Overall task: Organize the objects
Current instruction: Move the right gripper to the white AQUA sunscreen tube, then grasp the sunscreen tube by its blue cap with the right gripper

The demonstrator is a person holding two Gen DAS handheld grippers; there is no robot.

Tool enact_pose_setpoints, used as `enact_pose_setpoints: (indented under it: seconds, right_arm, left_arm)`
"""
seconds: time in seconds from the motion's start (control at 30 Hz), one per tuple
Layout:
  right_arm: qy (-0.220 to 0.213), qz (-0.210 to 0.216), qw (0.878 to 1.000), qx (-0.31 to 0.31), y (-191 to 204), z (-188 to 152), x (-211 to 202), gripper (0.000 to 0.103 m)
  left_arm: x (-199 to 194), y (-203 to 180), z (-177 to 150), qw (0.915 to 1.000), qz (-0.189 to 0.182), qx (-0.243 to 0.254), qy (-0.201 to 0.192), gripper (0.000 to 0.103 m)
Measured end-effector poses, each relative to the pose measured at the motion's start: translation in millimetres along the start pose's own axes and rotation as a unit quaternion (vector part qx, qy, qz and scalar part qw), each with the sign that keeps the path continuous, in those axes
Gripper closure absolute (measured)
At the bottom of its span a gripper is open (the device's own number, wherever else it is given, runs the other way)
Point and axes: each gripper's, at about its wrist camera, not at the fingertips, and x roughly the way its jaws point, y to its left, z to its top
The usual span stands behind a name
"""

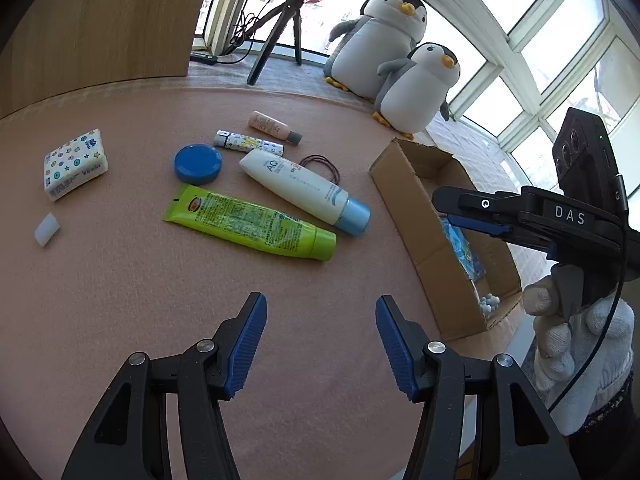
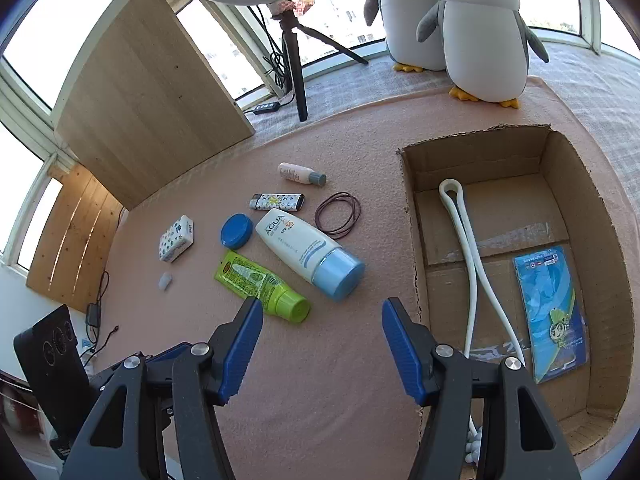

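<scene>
Both the left gripper (image 1: 321,340) and right gripper (image 2: 322,346) hover above the mat (image 1: 120,300) with fingers spread wide, grasping nothing, so the step in hand looks like choosing the next item for the box (image 2: 612,280). The green tube (image 2: 262,286), lying nearest the right gripper, seems the likely pick: it calls for lowering astride the cap end and clamping. On the mat I count eight loose items: two tubes, one small bottle (image 2: 301,174), one lighter (image 2: 276,202), one blue lid (image 2: 237,231), one tissue pack (image 2: 176,238), one hair band (image 2: 338,215), one white cap (image 2: 165,281). In the box: one blue packet (image 2: 552,312) and one white strap (image 2: 464,240).
</scene>
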Motion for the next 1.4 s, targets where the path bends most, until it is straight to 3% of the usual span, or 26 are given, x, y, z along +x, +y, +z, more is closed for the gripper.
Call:
enact_pose_setpoints:
  seconds: [0.37, 0.7, 0.9, 1.17, 1.4]
  right_arm:
    - [0.045, -0.013, 0.999, -0.018, 20.8, 35.3, 60.3, 0.045]
    - [0.077, -0.062, 0.995, -0.021, 12.5, 55.2, 112.3, 0.044]
    - [0.090, -0.057, 0.993, -0.046, 22.7, 45.1, 122.6, 0.045]
    - [0.103, -0.026, 0.992, -0.072, 46.2, 14.9, 124.6, 0.061]
    - [0.116, 0.013, 0.991, -0.070, 63.0, -17.8, 124.0, 0.064]
  left_arm:
    - [-26.7, 39.9, -11.6, 0.9990, 0.019, -0.039, -0.014, 0.043]
    - [-33.6, 54.3, -19.1, 0.9980, 0.027, -0.055, -0.015, 0.043]
    - [-34.5, 61.3, -22.0, 0.9975, 0.029, -0.064, -0.014, 0.043]
    - [-33.7, 66.3, -22.3, 0.9971, 0.030, -0.070, -0.011, 0.043]
    - [-30.9, 67.0, -21.4, 0.9973, 0.027, -0.068, -0.010, 0.043]
